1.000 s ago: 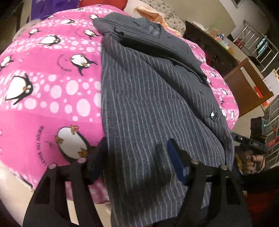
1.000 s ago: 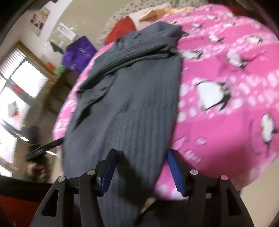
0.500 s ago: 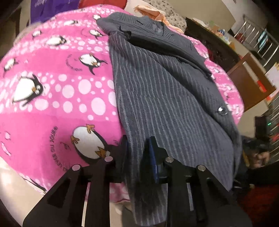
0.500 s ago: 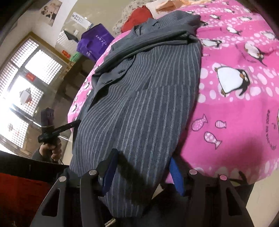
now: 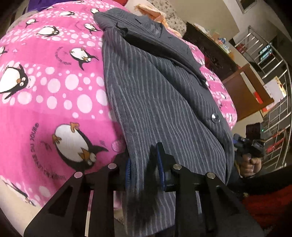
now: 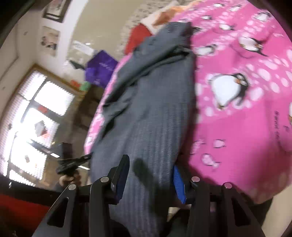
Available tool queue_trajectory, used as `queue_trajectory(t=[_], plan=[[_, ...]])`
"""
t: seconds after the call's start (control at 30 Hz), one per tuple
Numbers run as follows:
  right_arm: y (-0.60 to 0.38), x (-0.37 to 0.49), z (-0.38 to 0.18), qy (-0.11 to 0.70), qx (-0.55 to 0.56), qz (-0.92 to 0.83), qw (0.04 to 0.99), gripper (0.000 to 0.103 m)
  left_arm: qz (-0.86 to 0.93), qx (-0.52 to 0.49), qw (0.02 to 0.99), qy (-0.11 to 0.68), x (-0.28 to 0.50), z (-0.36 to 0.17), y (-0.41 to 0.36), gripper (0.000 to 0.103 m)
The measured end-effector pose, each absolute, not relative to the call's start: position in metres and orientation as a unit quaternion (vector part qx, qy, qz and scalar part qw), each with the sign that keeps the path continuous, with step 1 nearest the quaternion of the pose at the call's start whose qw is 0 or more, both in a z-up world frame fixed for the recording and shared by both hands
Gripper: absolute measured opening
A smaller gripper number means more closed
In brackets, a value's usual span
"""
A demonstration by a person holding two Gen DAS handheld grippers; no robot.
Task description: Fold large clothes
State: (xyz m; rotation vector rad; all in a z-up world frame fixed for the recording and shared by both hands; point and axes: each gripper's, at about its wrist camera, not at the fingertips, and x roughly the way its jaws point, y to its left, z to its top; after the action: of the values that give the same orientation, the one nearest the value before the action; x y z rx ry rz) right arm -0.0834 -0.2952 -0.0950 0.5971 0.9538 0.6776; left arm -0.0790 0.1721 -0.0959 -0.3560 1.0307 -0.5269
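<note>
A grey pinstriped jacket (image 5: 157, 94) lies lengthwise on a bed covered by a pink penguin blanket (image 5: 51, 87), its hem hanging over the near edge. My left gripper (image 5: 144, 168) is shut on the hem's left edge, and the cloth bunches between the blue pads. In the right wrist view the same jacket (image 6: 151, 113) runs away from my right gripper (image 6: 149, 179). Its jaws are closing with the hem's other corner between them, and a gap still shows at the pads. A hand holding the right gripper (image 5: 250, 147) shows at the left wrist view's right edge.
The blanket (image 6: 246, 118) spreads wide beside the jacket. A purple bag (image 6: 102, 67), a red cushion (image 6: 138, 36) and an orange cloth (image 5: 151, 12) sit at the bed's far end. A wooden cabinet (image 5: 244, 91) and a metal railing (image 5: 270, 60) stand on one side, a bright window (image 6: 36, 118) on the other.
The left gripper's jaws went from wide apart to clamped on the jacket's hem edge. The right gripper's jaws have drawn closer around the hem, and its view has tipped and blurred.
</note>
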Motion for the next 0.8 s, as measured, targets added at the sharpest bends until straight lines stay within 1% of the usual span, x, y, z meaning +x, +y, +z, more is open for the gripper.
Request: queue_trajectory(t=[0.03,0.07,0.1,0.13,0.17,0.2,0.27,0.33,0.43,0.5,0.53,0.57,0.63,0.7,0.73,0.77,0.8], plan=[[-0.293,-0.084,-0.094,0.441,0.274,0.327,0.789,0.045,-0.253,-0.163,0.821,0.485,-0.08,-0.095,0.17,0.027],[-0.289,-0.083,-0.094,0.443,0.268,0.333,0.788,0.045,-0.259,-0.157,0.82,0.486,-0.081,-0.094,0.167,0.029],[-0.288,-0.081,-0.095,0.449,0.264,0.334,0.786,0.045,-0.263,-0.151,0.82,0.485,-0.081,-0.091,0.164,0.029],[-0.289,-0.079,-0.098,0.457,0.26,0.323,0.787,0.033,-0.264,-0.147,0.821,0.485,-0.081,-0.09,0.162,0.029],[-0.291,-0.075,-0.099,0.466,0.25,0.286,0.799,0.03,-0.262,-0.145,0.822,0.484,-0.08,-0.09,0.162,0.029],[-0.291,-0.076,-0.097,0.461,0.25,0.279,0.805,0.03,-0.26,-0.148,0.823,0.483,-0.079,-0.09,0.162,0.029],[-0.287,-0.081,-0.082,0.422,0.248,0.325,0.809,0.031,-0.253,-0.15,0.826,0.48,-0.079,-0.092,0.16,0.029],[-0.281,-0.083,-0.075,0.414,0.233,0.35,0.808,0.031,-0.255,-0.152,0.835,0.463,-0.084,-0.086,0.156,0.029],[-0.283,-0.074,-0.092,0.459,0.239,0.303,0.8,0.031,-0.261,-0.142,0.85,0.435,-0.089,-0.075,0.151,0.029],[-0.281,-0.077,-0.09,0.443,0.251,0.331,0.795,0.031,-0.257,-0.143,0.846,0.444,-0.085,-0.084,0.153,0.029],[-0.278,-0.08,-0.086,0.438,0.244,0.349,0.792,0.034,-0.251,-0.144,0.843,0.454,-0.082,-0.091,0.154,0.029],[-0.274,-0.08,-0.085,0.444,0.233,0.352,0.791,0.037,-0.252,-0.154,0.837,0.461,-0.081,-0.097,0.156,0.029],[-0.267,-0.074,-0.098,0.484,0.21,0.329,0.783,0.037,-0.251,-0.164,0.839,0.455,-0.081,-0.097,0.156,0.03],[-0.267,-0.071,-0.097,0.481,0.221,0.329,0.782,0.037,-0.243,-0.157,0.84,0.459,-0.08,-0.096,0.153,0.03],[-0.264,-0.072,-0.09,0.47,0.215,0.333,0.789,0.034,-0.236,-0.15,0.844,0.458,-0.08,-0.094,0.15,0.028],[-0.264,-0.075,-0.082,0.45,0.208,0.339,0.8,0.019,-0.228,-0.145,0.849,0.454,-0.081,-0.091,0.15,0.005],[-0.265,-0.078,-0.076,0.433,0.209,0.344,0.807,0.017,-0.221,-0.142,0.854,0.449,-0.081,-0.086,0.149,0.004]])
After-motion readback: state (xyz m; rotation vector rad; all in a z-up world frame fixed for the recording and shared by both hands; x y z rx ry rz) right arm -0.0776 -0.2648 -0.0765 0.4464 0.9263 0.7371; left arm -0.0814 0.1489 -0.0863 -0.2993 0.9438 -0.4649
